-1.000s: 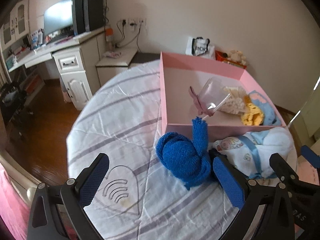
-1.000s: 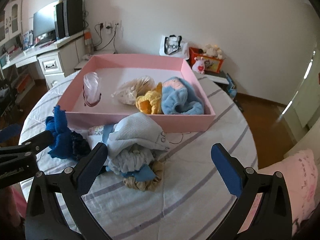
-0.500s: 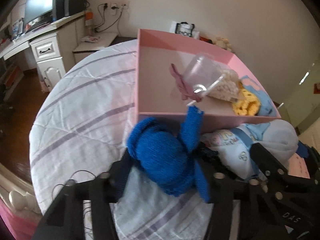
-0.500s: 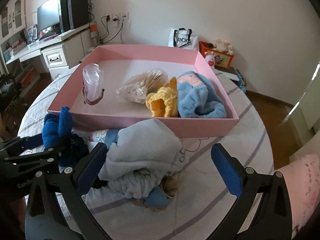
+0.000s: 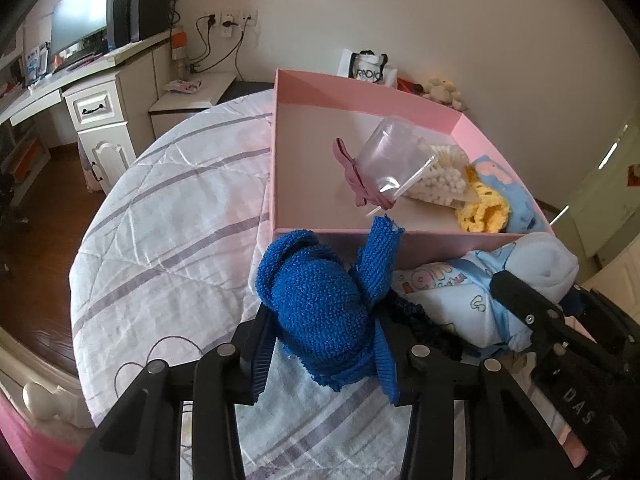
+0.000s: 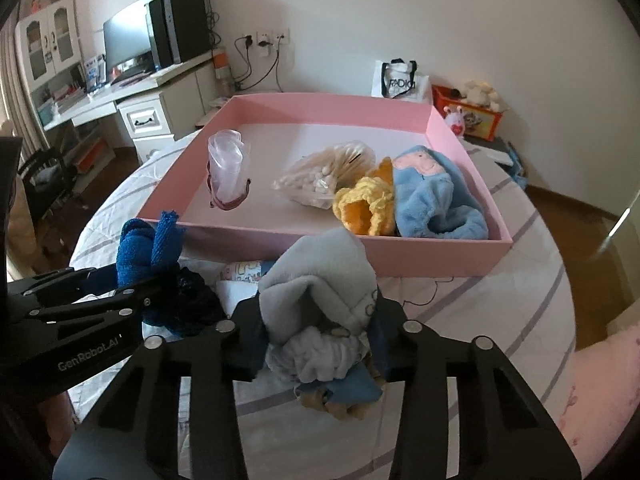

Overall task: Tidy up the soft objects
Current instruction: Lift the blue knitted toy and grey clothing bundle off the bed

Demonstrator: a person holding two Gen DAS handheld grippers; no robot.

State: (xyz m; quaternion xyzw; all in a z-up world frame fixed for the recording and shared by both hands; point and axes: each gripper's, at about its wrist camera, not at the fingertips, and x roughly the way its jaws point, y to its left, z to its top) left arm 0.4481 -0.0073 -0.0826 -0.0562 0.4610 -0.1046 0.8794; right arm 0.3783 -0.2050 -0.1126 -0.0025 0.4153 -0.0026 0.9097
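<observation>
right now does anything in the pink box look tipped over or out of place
Yes: the clear cup in the pink box lies on its side, mouth toward the near wall, beside the cotton swab bag. It is hard plastic among soft things. The yellow knit and blue plush are bunched, not folded.

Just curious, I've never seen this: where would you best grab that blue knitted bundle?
Around its fat rounded body, from the near side, as the left gripper does now; the blue knitted bundle fills the jaws there, while its upright flap is thin and floppy.

Pale wall [image 6: 460, 12], dark wood floor [image 5: 36, 200], white desk [image 6: 148, 108] with monitor [image 6: 126, 46].
</observation>
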